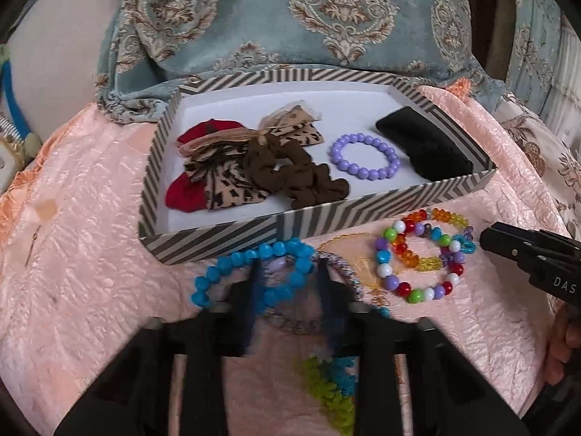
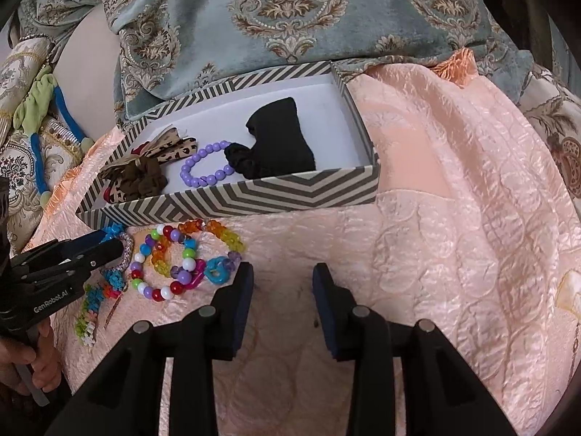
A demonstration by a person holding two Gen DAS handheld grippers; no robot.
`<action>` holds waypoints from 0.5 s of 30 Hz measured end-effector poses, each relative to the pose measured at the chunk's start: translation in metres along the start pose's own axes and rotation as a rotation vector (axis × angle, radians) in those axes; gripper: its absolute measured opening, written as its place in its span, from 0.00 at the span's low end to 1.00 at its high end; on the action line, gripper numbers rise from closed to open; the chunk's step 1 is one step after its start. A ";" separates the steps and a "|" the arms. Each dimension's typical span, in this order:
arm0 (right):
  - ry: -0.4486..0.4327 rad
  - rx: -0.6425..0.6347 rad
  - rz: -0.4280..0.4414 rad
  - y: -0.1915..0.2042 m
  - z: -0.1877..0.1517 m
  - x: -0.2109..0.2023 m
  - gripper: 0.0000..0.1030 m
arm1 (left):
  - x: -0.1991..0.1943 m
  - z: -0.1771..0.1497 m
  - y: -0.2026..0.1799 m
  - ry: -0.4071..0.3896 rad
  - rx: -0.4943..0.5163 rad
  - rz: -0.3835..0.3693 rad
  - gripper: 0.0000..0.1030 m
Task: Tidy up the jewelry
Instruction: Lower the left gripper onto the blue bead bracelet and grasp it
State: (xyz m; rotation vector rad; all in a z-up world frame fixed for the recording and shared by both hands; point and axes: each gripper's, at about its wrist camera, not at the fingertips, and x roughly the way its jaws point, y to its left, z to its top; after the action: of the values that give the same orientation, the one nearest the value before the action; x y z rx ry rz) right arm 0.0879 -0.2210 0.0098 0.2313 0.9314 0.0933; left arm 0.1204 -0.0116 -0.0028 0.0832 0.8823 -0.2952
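One box (image 1: pixel 218 234), five bracelets (image 1: pixel 365 158), three scrunchies (image 1: pixel 301 178)

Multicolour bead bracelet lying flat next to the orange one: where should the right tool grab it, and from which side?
Grip the near arc of the multicolour bracelet, the part lying clear of the orange bracelet that overlaps its far side. Come from above, one finger inside the ring and one outside, closing across the beads. It lies flat on the pink cloth, so a side approach would probably just push it.

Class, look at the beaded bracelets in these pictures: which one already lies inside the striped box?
The purple bead bracelet. It alone lies in the striped box; the blue bracelet and multicoloured bracelet lie outside it on the pink cloth.
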 end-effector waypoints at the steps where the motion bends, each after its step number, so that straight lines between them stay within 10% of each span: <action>1: 0.000 0.000 0.000 0.000 0.000 0.000 0.34 | -0.002 0.000 0.005 -0.001 -0.027 -0.016 0.00; 15: -0.027 -0.018 0.075 0.006 0.000 -0.014 0.34 | -0.053 -0.018 0.049 -0.096 -0.266 -0.001 0.00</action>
State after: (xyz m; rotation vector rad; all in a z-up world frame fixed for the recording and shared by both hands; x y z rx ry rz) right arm 0.0798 -0.2171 0.0217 0.2505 0.8944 0.1671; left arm 0.0895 0.0507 0.0242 -0.1761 0.8191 -0.1789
